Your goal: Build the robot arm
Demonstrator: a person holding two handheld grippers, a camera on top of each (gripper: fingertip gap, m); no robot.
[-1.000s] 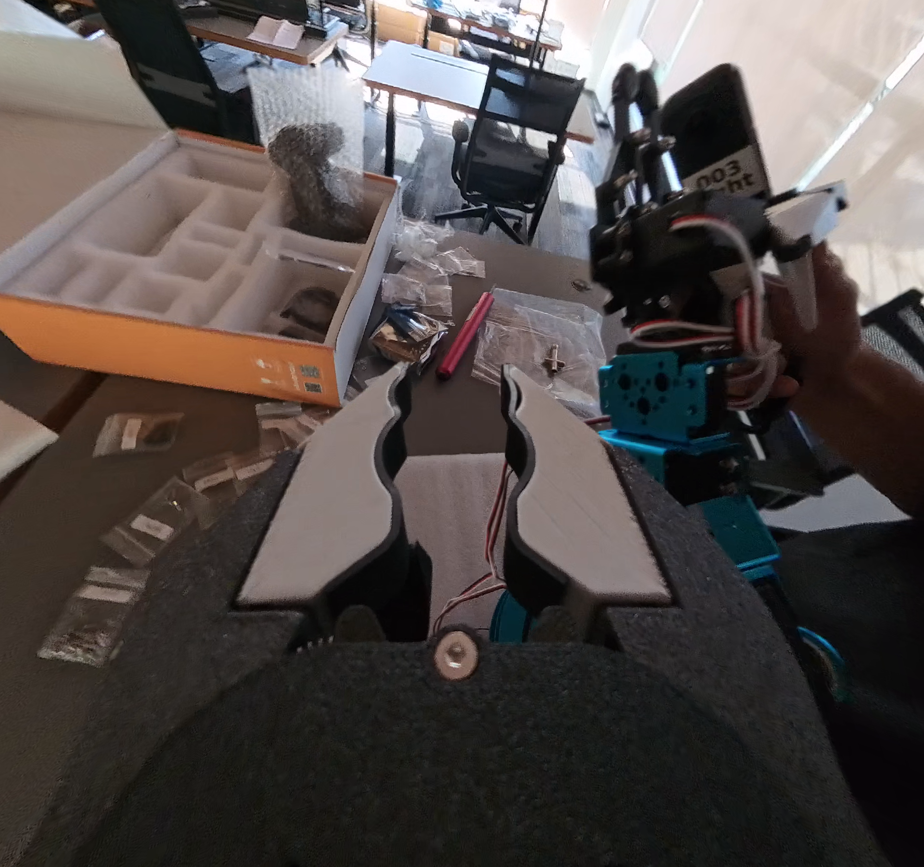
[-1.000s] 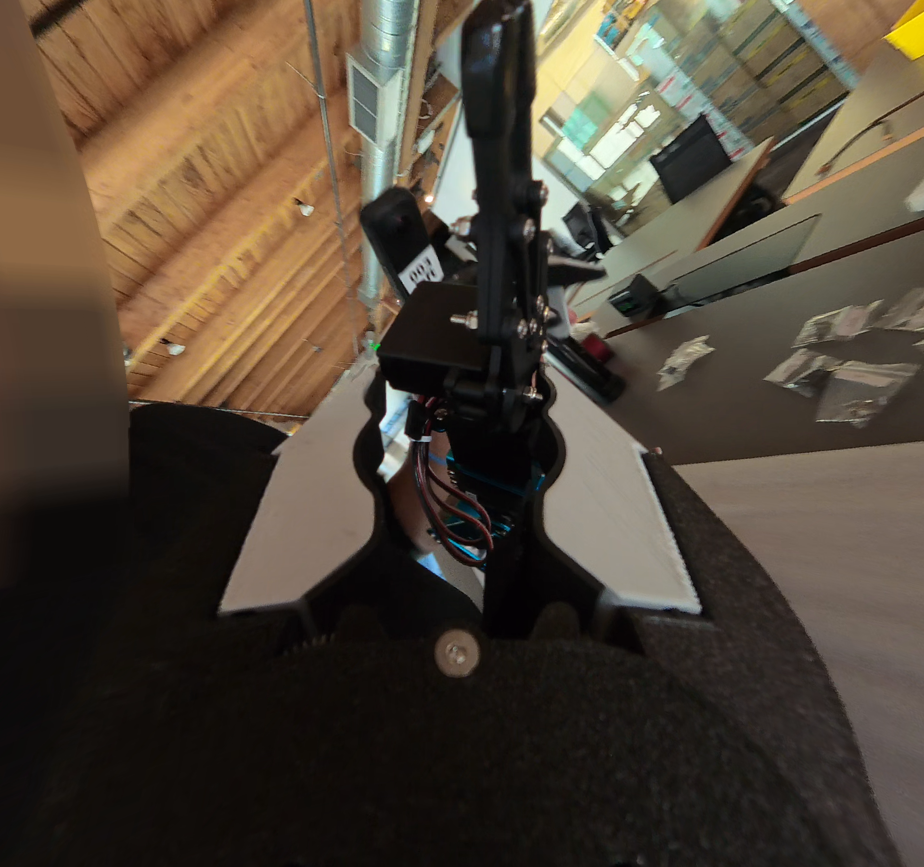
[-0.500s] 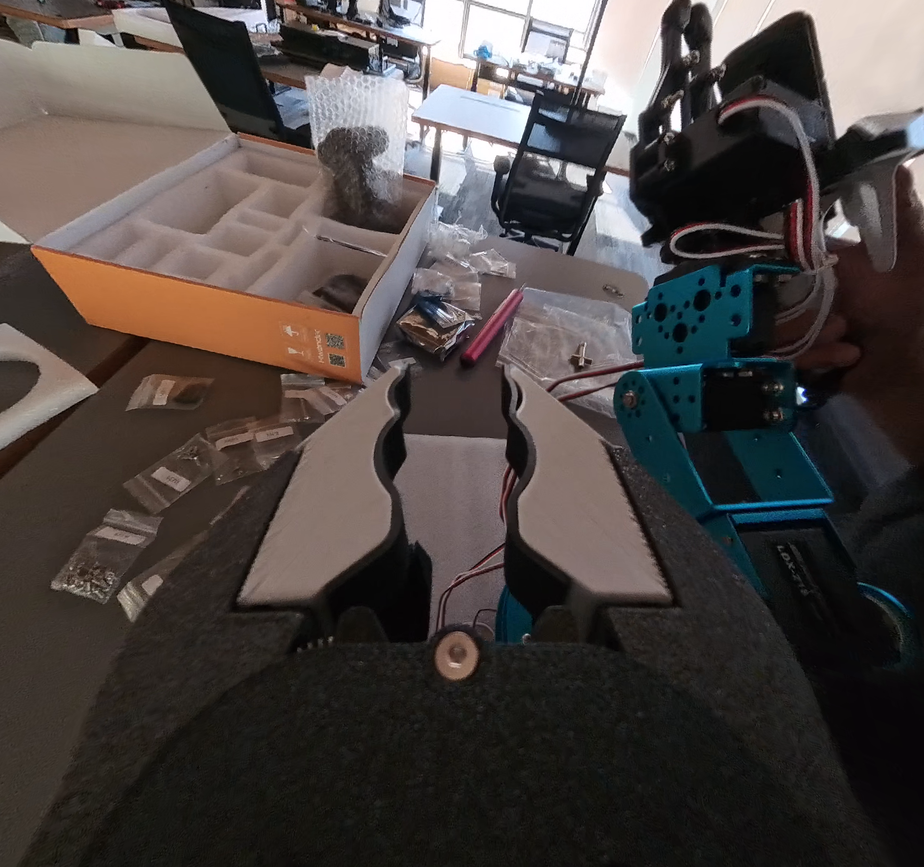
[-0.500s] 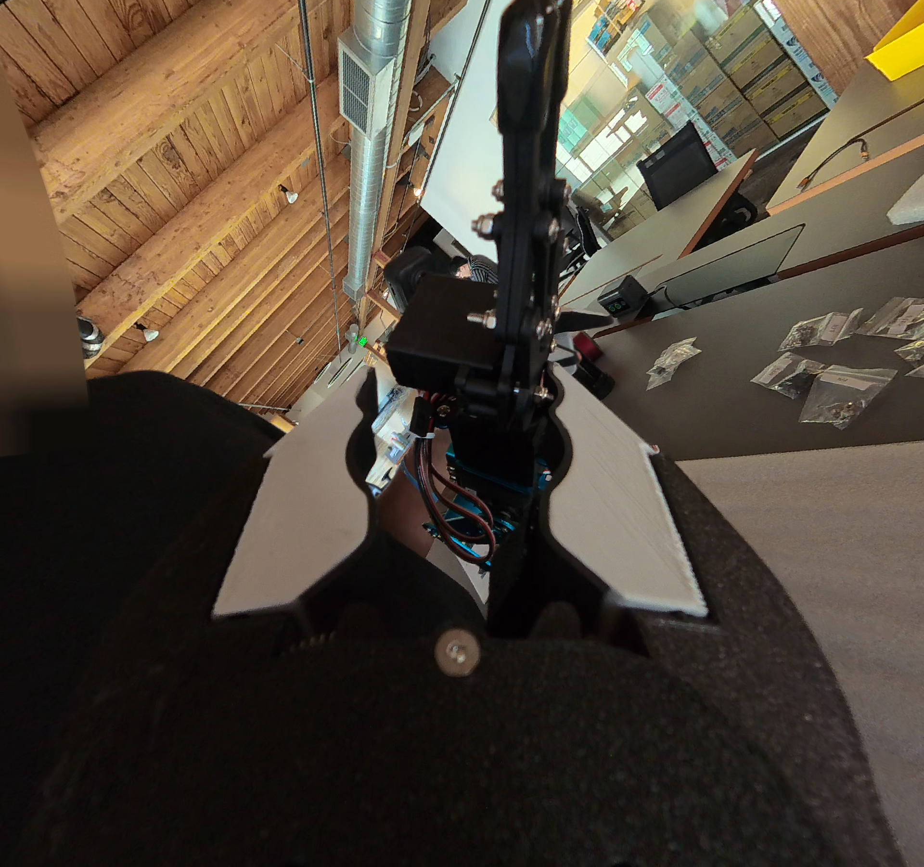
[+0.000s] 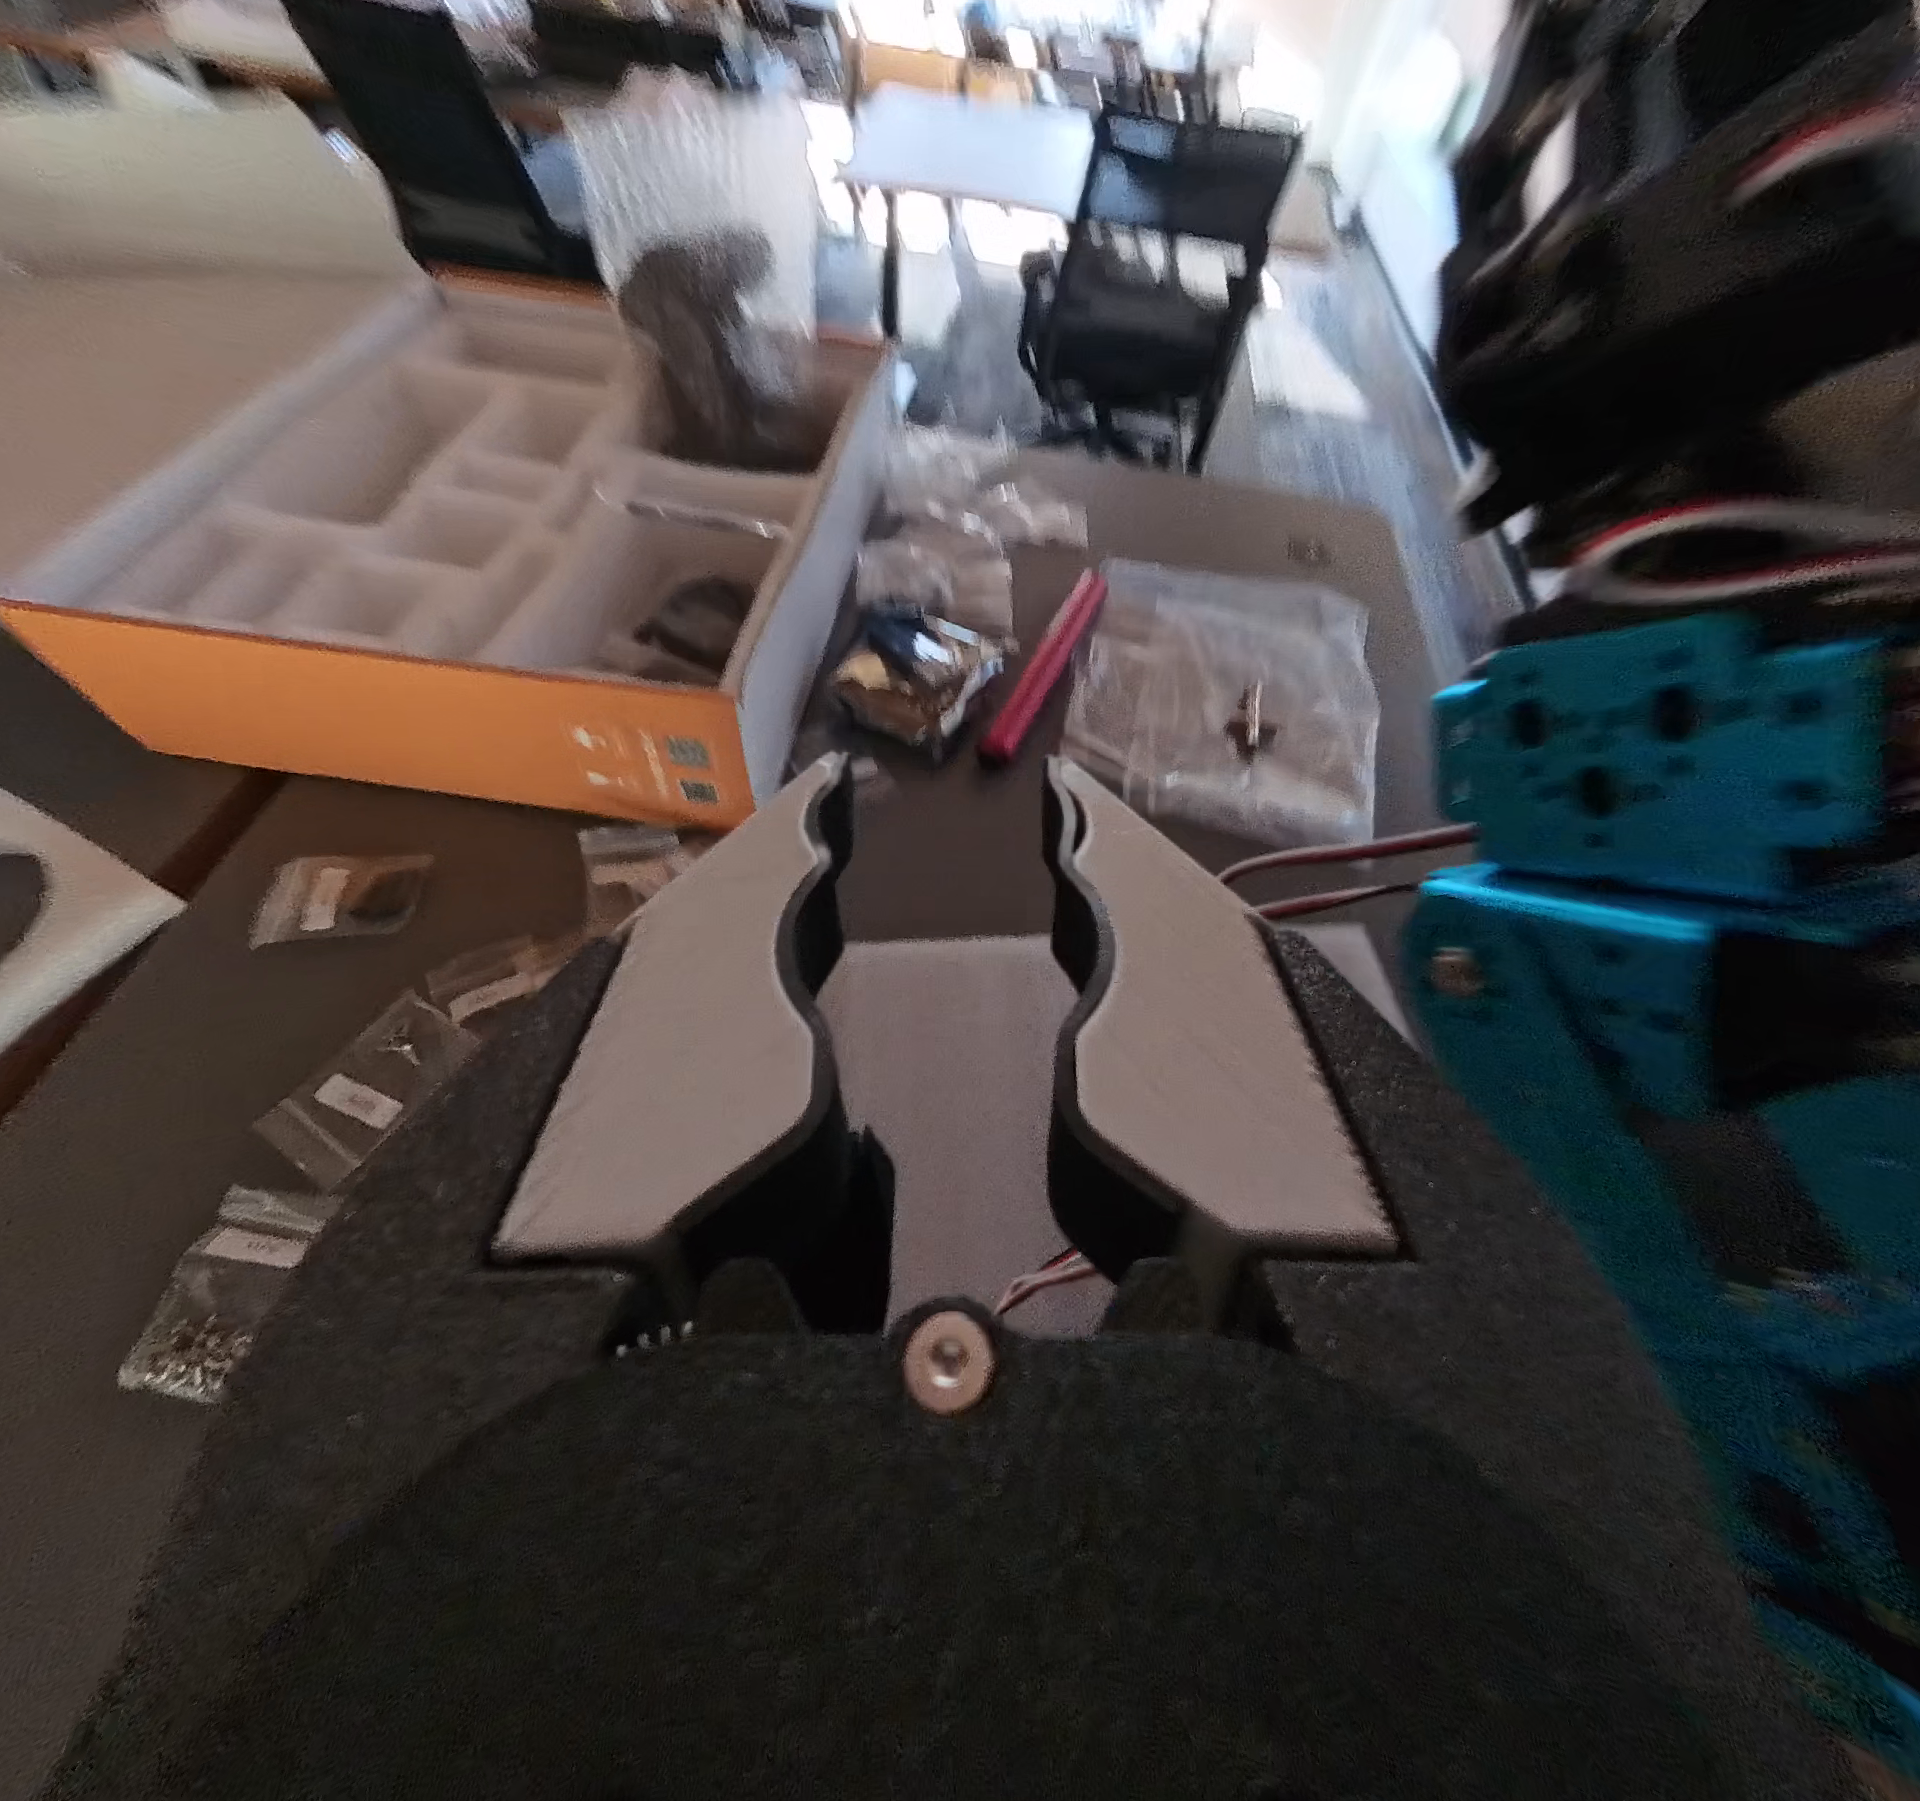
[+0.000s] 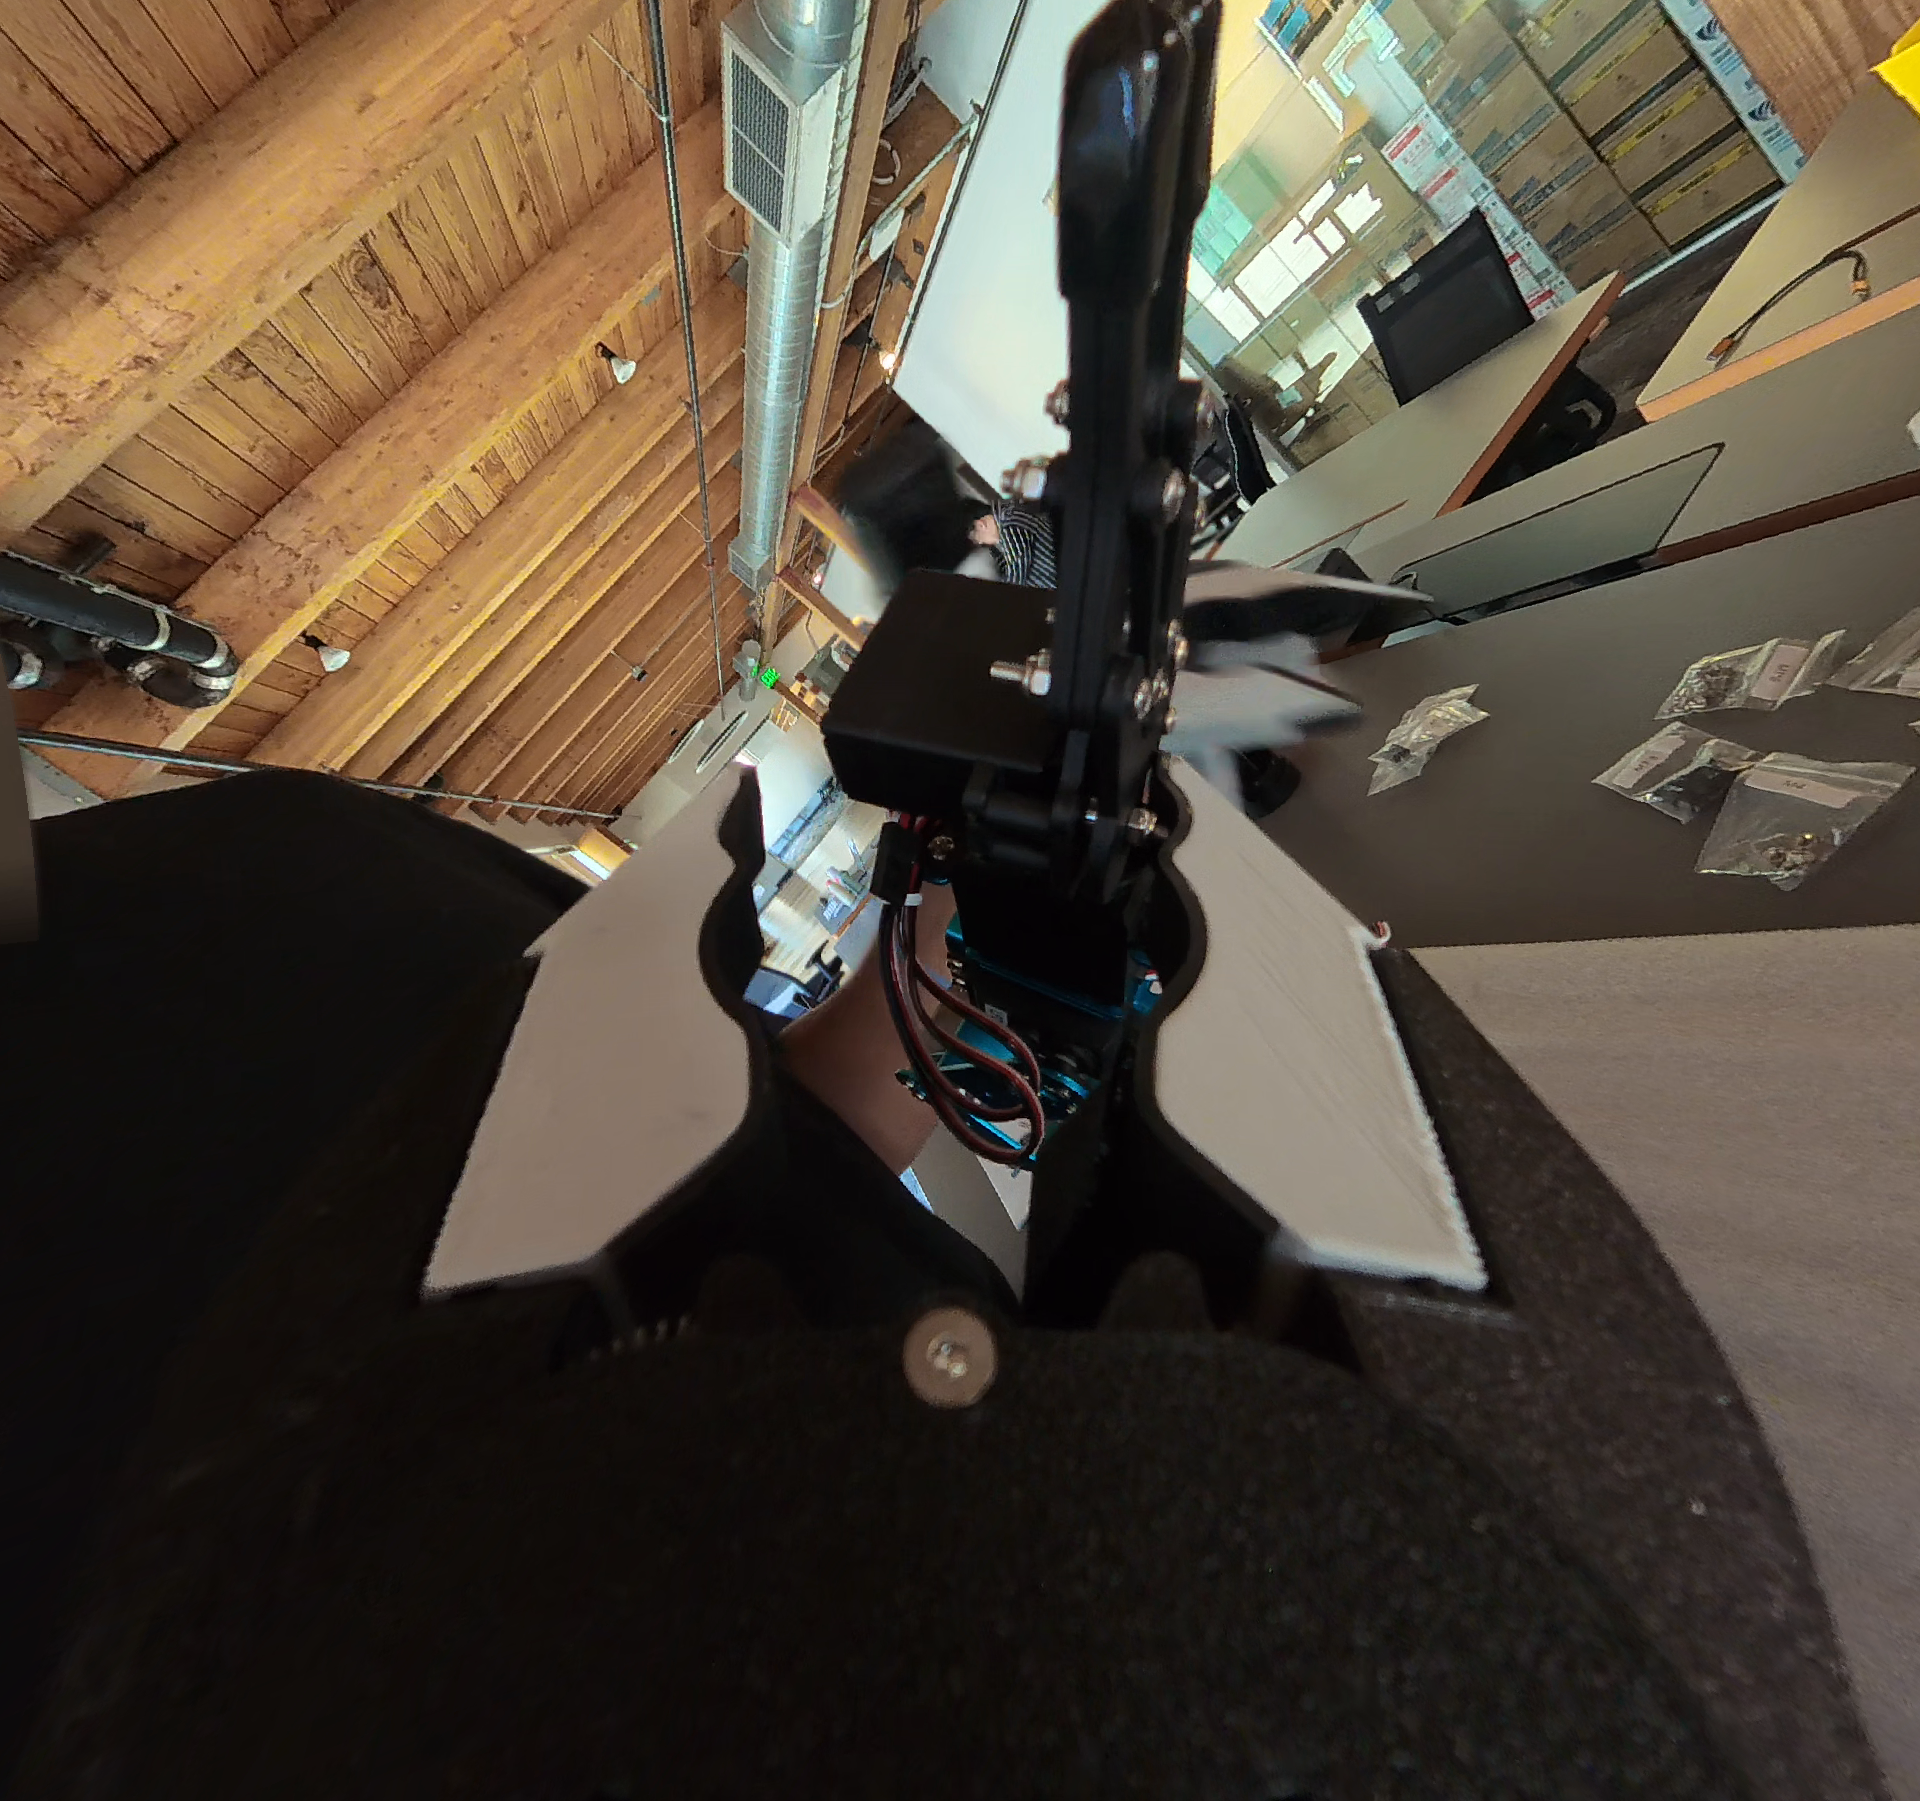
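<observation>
Right gripper (image 6: 961, 878) — jaws clamped on small robot arm (image 6: 1101, 671); left gripper (image 5: 940, 816) — jaws parted, empty, above worktop (image 5: 343, 982) near orange box (image 5: 416, 712).

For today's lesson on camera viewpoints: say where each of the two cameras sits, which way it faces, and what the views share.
Left wrist view: on the left gripper, facing down across the table; jaws open, empty.
Right wrist view: on the right gripper, tilted up toward the ceiling; jaws around the toy robot arm, whether clamped is unclear.
Shared: the toy robot arm, parts bags and the table.
</observation>
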